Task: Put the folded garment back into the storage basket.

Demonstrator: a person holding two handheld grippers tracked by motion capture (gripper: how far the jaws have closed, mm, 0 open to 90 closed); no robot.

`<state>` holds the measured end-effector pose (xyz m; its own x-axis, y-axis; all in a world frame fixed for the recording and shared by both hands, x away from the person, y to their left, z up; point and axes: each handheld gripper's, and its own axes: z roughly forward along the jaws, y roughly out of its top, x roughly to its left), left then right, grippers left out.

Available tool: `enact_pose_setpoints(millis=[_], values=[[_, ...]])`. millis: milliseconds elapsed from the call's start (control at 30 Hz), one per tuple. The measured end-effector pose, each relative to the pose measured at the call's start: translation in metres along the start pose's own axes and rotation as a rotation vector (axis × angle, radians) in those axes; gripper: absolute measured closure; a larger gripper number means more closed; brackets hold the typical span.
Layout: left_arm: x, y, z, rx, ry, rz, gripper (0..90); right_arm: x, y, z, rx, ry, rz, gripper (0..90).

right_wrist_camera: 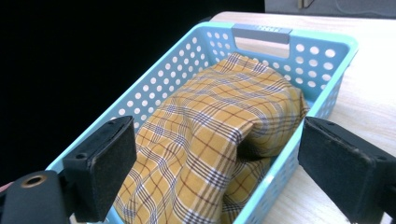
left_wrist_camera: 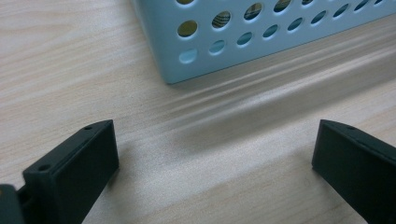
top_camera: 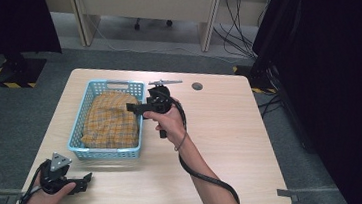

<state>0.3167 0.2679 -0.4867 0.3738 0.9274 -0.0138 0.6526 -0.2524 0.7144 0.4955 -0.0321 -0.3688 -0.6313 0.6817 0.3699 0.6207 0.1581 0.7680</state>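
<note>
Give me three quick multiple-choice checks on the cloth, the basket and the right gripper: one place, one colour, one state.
1. Where is the plaid cloth?
A. on the bare table
B. inside the basket
C. on the floor

2. What colour is the basket?
A. light blue
B. red
C. black

3. How is the right gripper?
A. shut on the cloth
B. shut on the basket rim
C. open, holding nothing

Answers: B, the cloth lies within the basket walls; A, its perforated walls are light blue; C, both jaws stand apart with the cloth beyond them.

Rumpled yellow plaid cloth (top_camera: 109,123) lies inside the blue basket (top_camera: 81,115).
</note>
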Motion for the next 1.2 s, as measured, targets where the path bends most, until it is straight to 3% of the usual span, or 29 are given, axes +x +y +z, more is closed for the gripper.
enact_pose_setpoints(millis=[267, 633, 867, 1200], values=[[0.000, 0.000, 0.000, 0.000, 0.001, -0.001, 0.0, -0.006, -0.005, -0.015, -0.035, -0.018, -0.005, 12.1], [0.000, 0.000, 0.000, 0.000, 0.003, -0.003, 0.0, -0.014, -0.013, -0.028, -0.038, -0.032, -0.035, 11.6], [0.000, 0.000, 0.000, 0.000, 0.005, -0.004, 0.0, -0.016, -0.018, -0.032, -0.023, -0.010, -0.056, 11.0], [0.000, 0.000, 0.000, 0.001, 0.006, -0.005, 0.0, -0.018, -0.027, -0.041, -0.025, -0.016, -0.075, 10.8]])
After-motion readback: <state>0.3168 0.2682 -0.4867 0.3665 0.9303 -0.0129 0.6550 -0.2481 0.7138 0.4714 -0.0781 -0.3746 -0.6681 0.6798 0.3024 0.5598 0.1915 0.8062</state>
